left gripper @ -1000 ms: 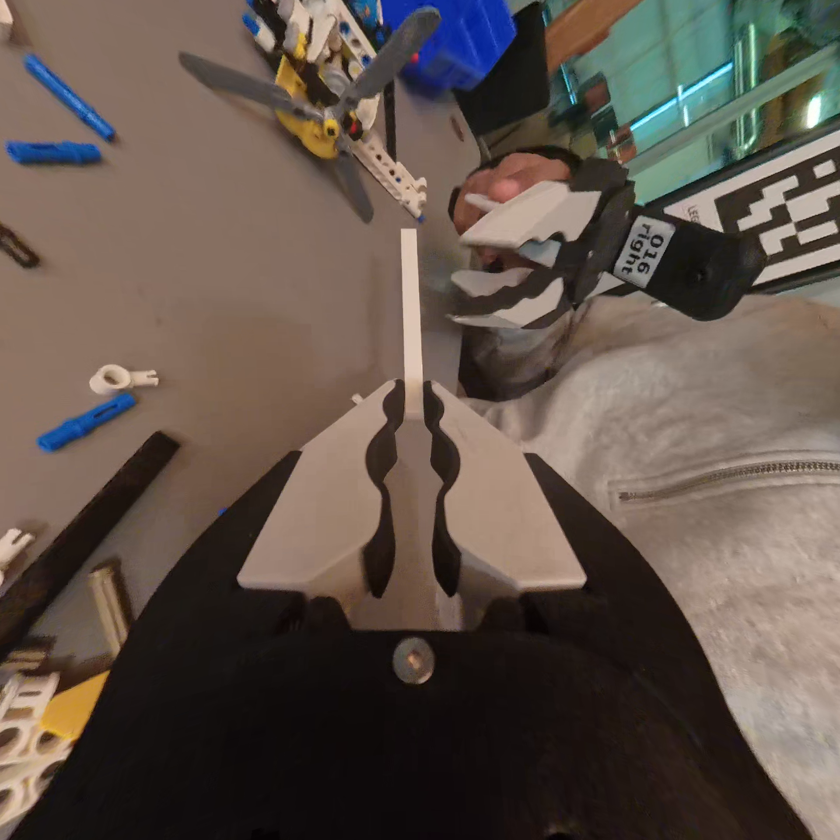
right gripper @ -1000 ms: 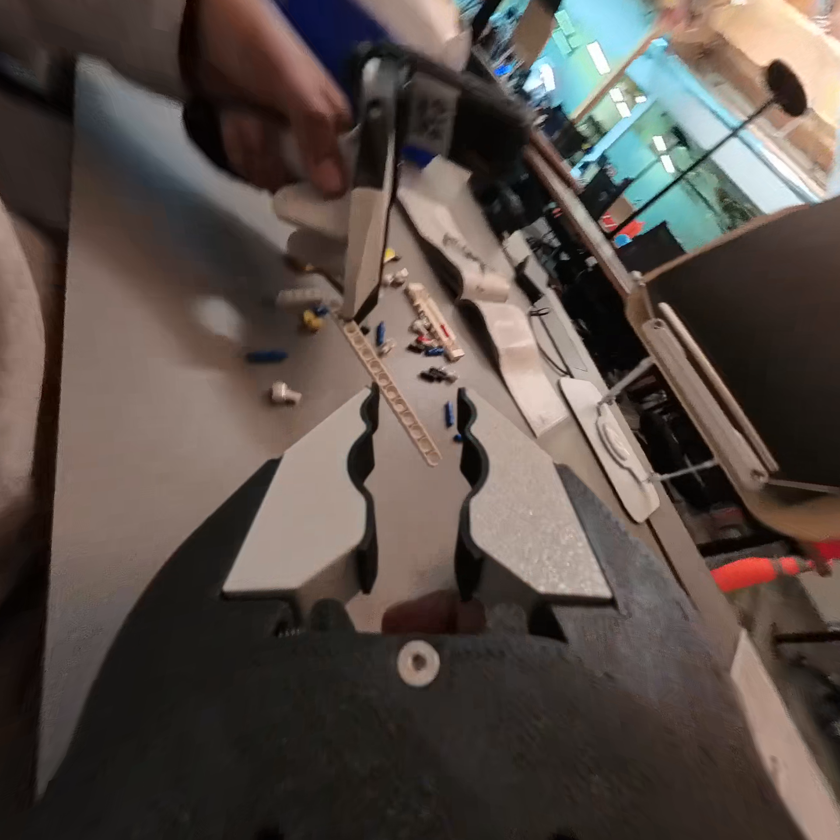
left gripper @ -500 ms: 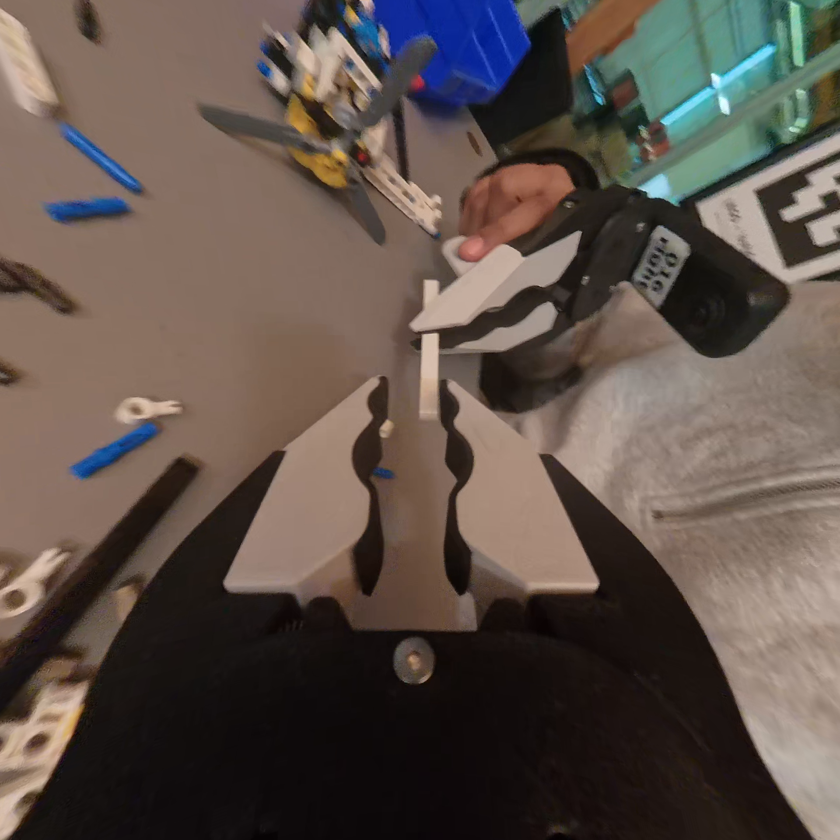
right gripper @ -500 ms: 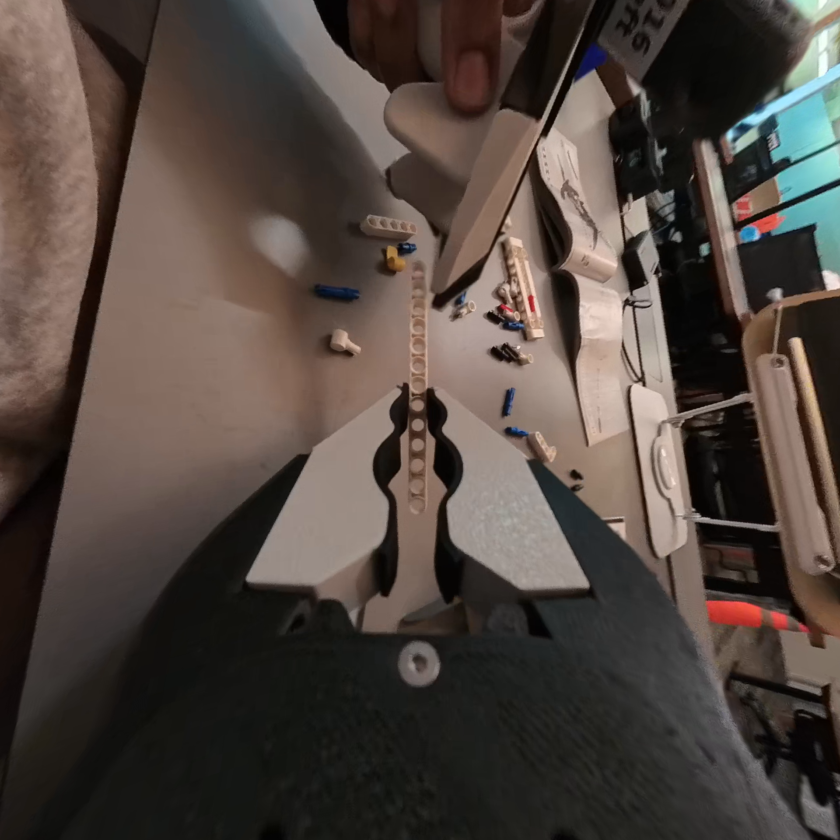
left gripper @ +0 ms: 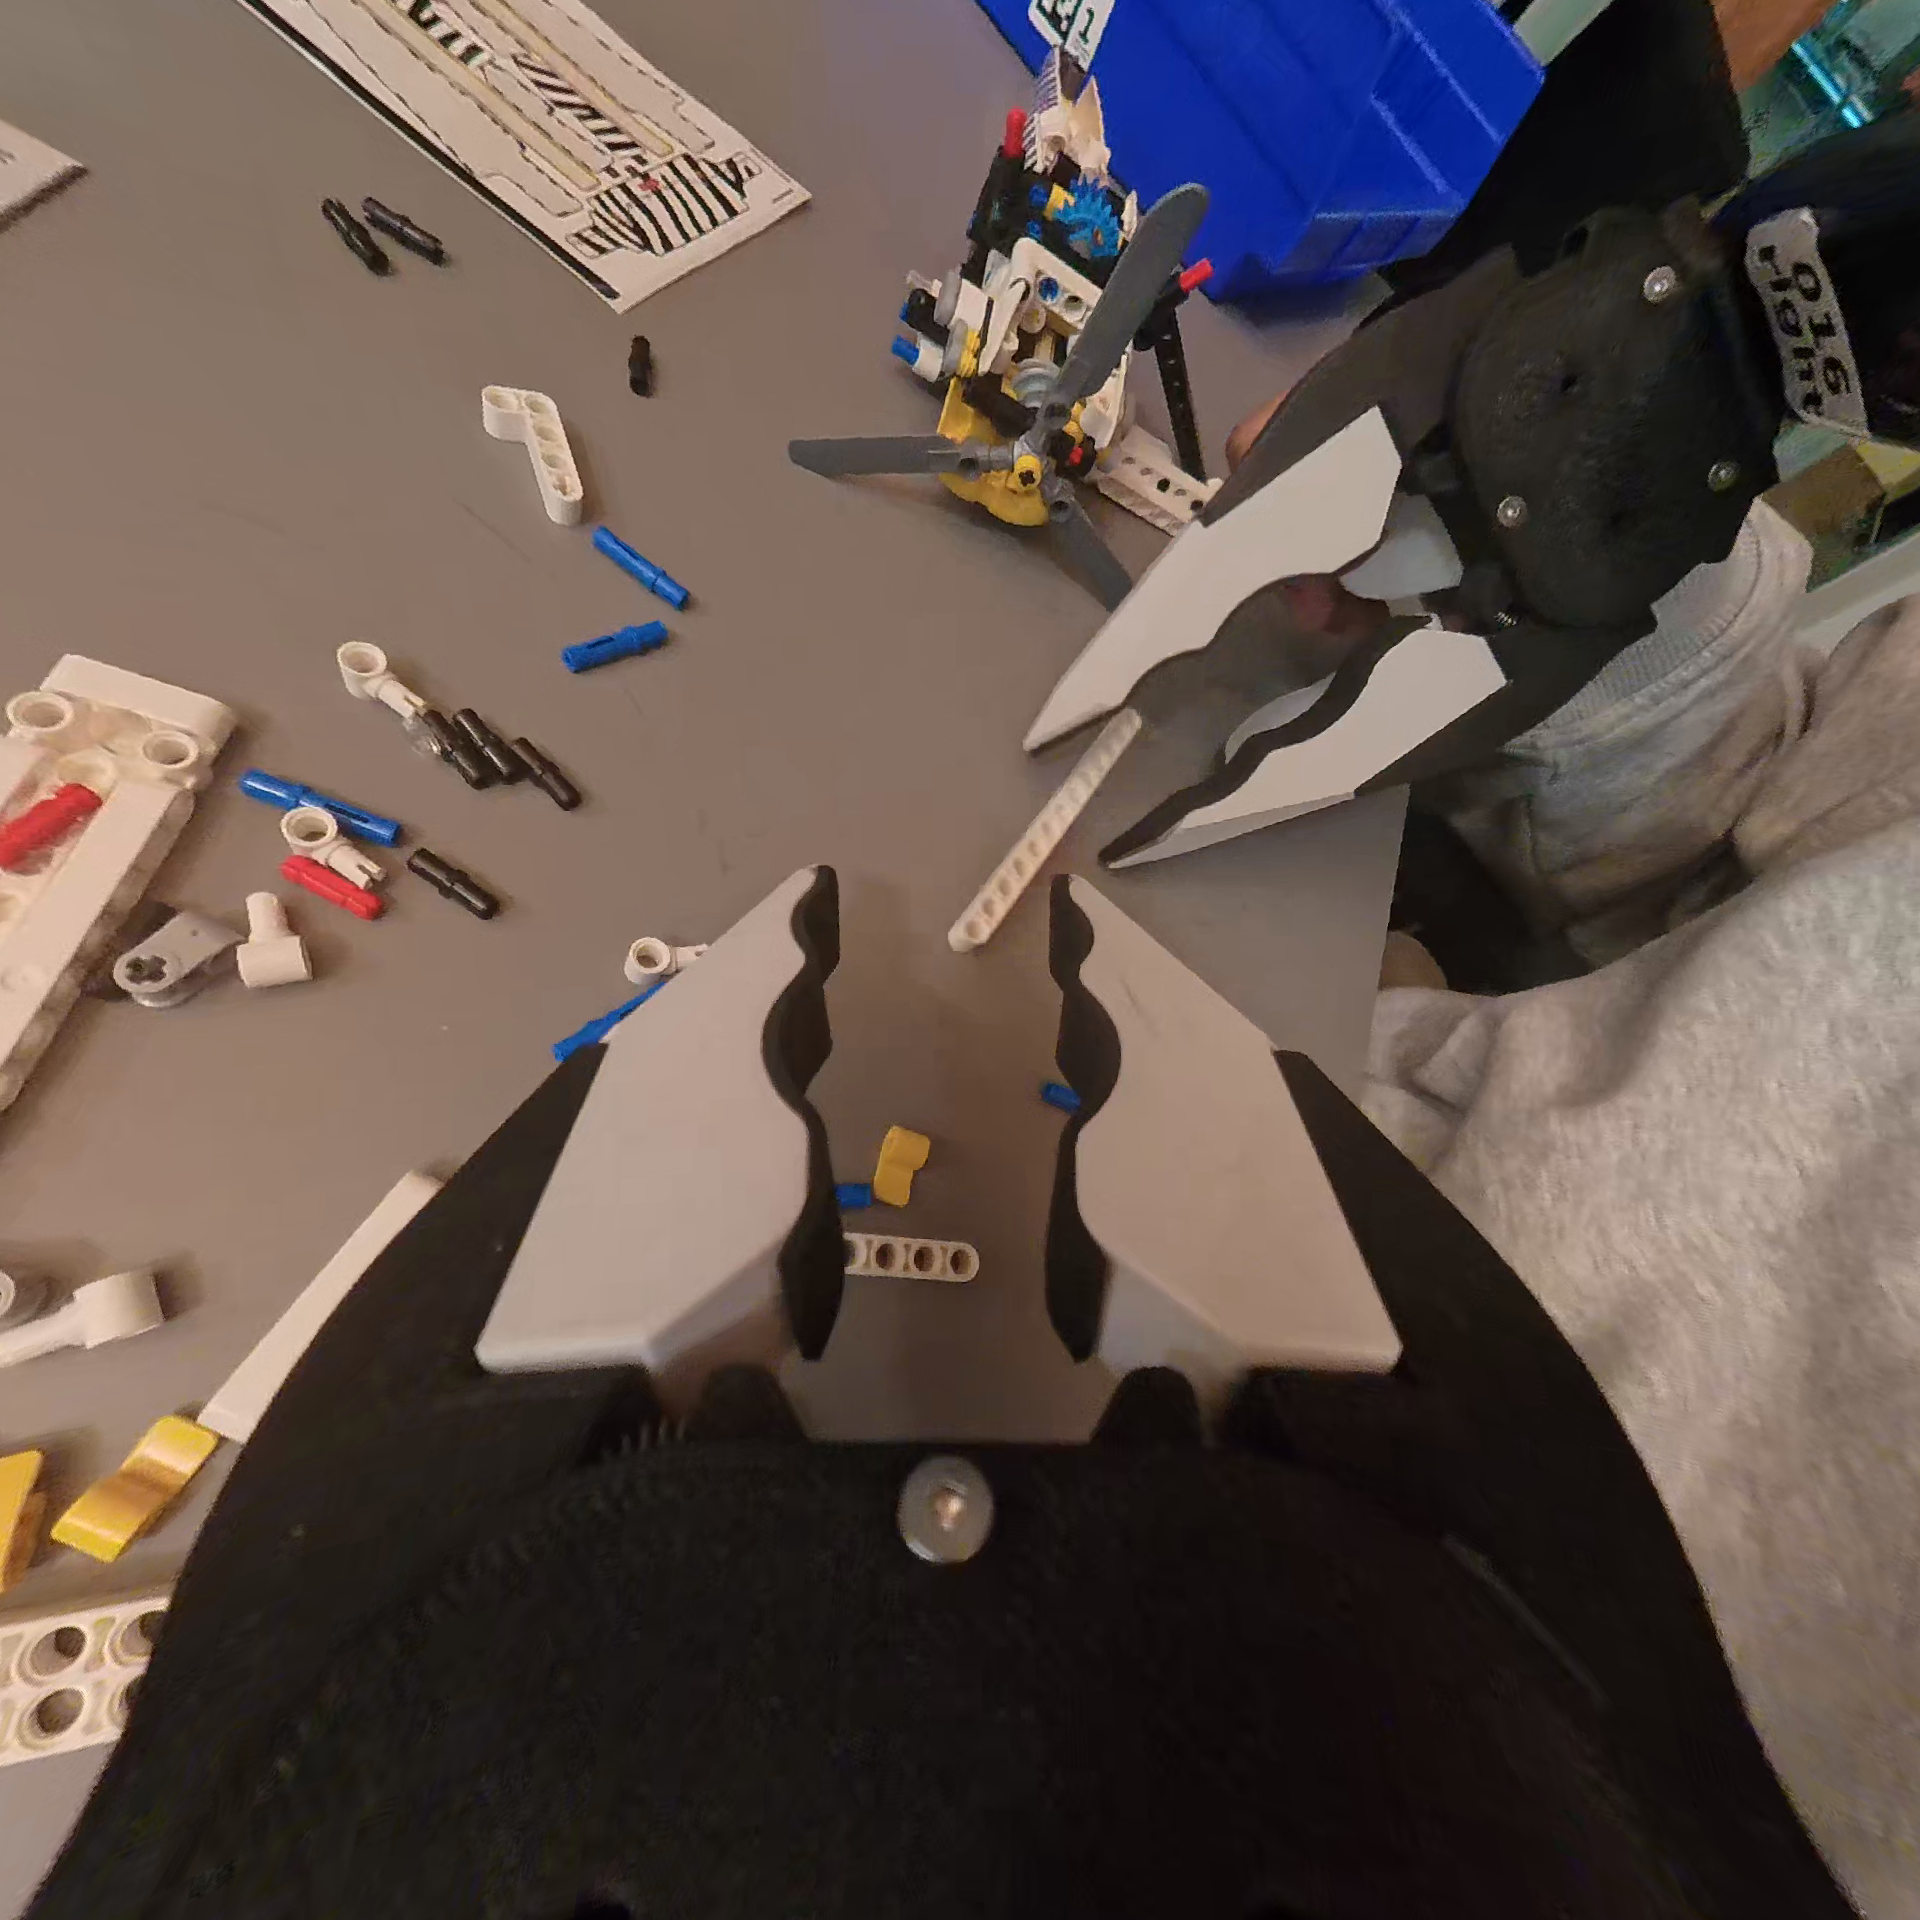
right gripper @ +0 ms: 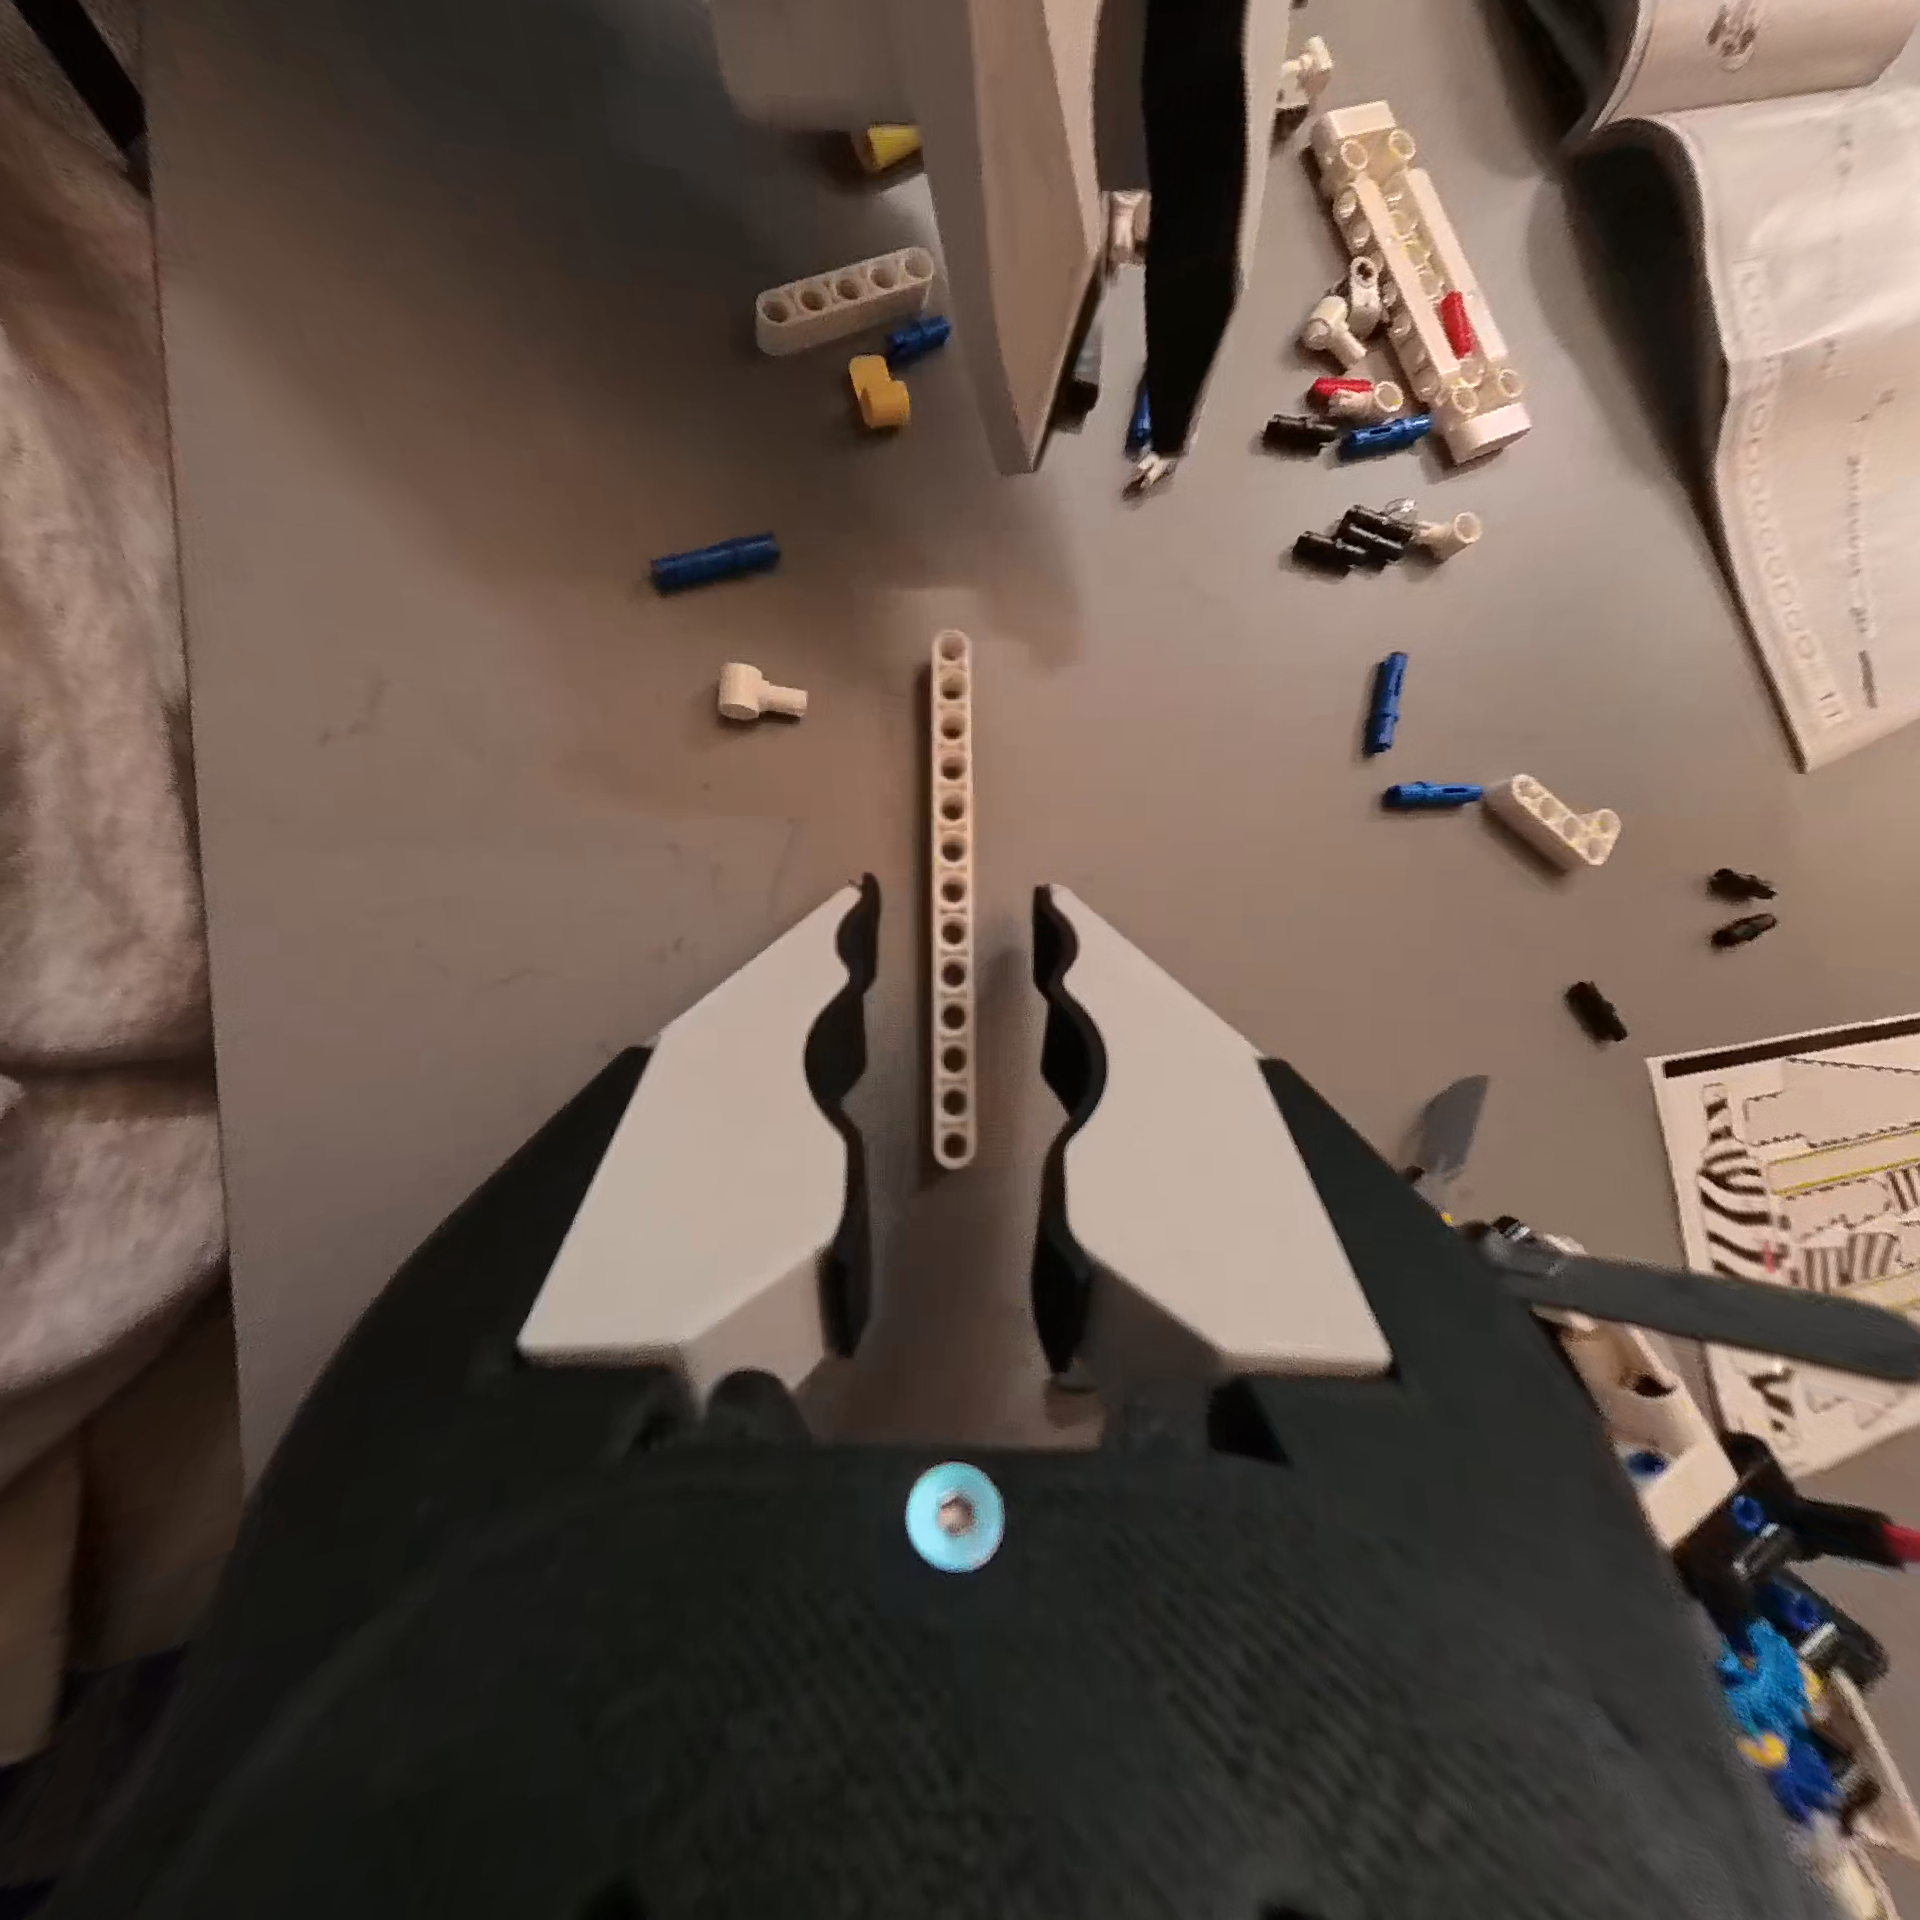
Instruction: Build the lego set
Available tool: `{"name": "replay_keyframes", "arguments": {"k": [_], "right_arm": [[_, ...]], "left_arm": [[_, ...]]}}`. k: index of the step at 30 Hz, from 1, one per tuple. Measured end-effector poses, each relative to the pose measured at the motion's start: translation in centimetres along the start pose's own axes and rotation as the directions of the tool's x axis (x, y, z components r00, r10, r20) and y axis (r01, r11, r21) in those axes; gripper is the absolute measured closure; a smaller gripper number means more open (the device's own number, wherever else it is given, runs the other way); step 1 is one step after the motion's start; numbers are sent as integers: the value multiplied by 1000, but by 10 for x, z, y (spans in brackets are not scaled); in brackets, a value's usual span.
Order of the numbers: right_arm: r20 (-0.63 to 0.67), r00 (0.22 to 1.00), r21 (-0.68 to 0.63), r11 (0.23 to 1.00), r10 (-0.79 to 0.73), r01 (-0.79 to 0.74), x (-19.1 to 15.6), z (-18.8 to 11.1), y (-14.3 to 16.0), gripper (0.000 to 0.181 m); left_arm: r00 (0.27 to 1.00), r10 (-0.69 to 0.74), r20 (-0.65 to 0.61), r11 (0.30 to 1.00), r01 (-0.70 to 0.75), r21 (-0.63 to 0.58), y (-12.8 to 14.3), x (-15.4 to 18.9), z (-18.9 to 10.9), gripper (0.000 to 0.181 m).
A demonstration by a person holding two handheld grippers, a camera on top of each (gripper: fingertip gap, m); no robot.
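The long white holed beam (right gripper: 952, 914) lies flat on the grey surface (right gripper: 499, 790) between the parted, non-touching fingers of the right hand-held gripper (right gripper: 954, 891), appearing light, stiff and best gripped across its narrow sides, while the left hand-held gripper (left gripper: 943, 894) stands open nearby.

A white label (left gripper: 1803, 322) with dark printed characters sits on the black body of the right hand-held gripper (left gripper: 1070, 805). It is turned sideways in the left wrist view. A small black-and-white printed tag (left gripper: 1062, 16) stands on the edge of the blue bin (left gripper: 1330, 125), cut off by the top of the frame. A sticker sheet (left gripper: 582, 135) with zebra stripes lies on the bench (left gripper: 260, 468), and its print is too fine to read. In the right wrist view, an open instruction booklet (right gripper: 1829, 395) lies at the upper right. It shows line drawings and small print, too small and blurred to make out.
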State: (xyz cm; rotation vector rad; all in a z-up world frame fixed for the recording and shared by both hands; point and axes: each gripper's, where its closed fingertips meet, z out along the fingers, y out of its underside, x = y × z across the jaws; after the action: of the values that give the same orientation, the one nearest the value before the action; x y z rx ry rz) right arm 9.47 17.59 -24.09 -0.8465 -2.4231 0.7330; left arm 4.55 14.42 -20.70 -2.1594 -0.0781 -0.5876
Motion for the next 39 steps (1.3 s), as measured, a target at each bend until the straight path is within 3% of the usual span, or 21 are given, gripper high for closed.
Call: {"name": "replay_keyframes", "arguments": {"k": [3, 7, 11, 14, 16, 18, 21, 22, 27, 31, 35, 39], "right_arm": [[-46, 998, 40, 999, 37, -35, 7, -10, 0, 140], [-65, 989, 160, 979, 136, -124, 10, -25, -6, 145], [-101, 961, 356, 912, 256, -205, 16, -41, -26, 145], [-9, 922, 511, 795, 386, -327, 10, -47, -47, 150], [29, 920, 550, 763, 390, -340, -1, -43, -59, 161], [-61, 893, 582, 743, 446, -331, 7, -41, -66, 181], [-160, 838, 656, 690, 522, -305, 24, -44, -77, 181], [-179, 824, 668, 681, 537, -299, 28, -44, -79, 181], [-322, 732, 678, 686, 601, -265, 54, -47, -71, 181], [-335, 676, 673, 669, 656, -315, 65, -47, -61, 181], [-305, 705, 684, 663, 640, -305, 61, -47, -65, 181], [-313, 750, 733, 650, 583, -199, 53, -57, -77, 181]], "left_arm": [[1000, 19, -2, 999, -19, 46, -5, 1, -3, 143], [999, 52, -10, 990, -50, 135, -16, 4, -10, 142], [996, 52, 77, 959, -72, 275, -38, -4, -28, 125], [961, 114, 250, 924, -195, 328, -50, -18, -44, 126], [890, 126, 438, 881, -304, 363, -62, -31, -60, 112], [842, 121, 527, 823, -381, 420, -74, -31, -73, 119], [853, 119, 508, 752, -412, 515, -83, -18, -86, 176], [859, 115, 499, 749, -405, 524, -83, -18, -87, 181], [795, 129, 593, 782, -450, 432, -72, -34, -84, 181], [855, 62, 515, 739, -386, 552, -74, -31, -83, 181], [867, 43, 496, 733, -365, 574, -70, -36, -86, 181], [923, 11, 385, 818, -230, 527, -58, -35, -68, 181]]}}
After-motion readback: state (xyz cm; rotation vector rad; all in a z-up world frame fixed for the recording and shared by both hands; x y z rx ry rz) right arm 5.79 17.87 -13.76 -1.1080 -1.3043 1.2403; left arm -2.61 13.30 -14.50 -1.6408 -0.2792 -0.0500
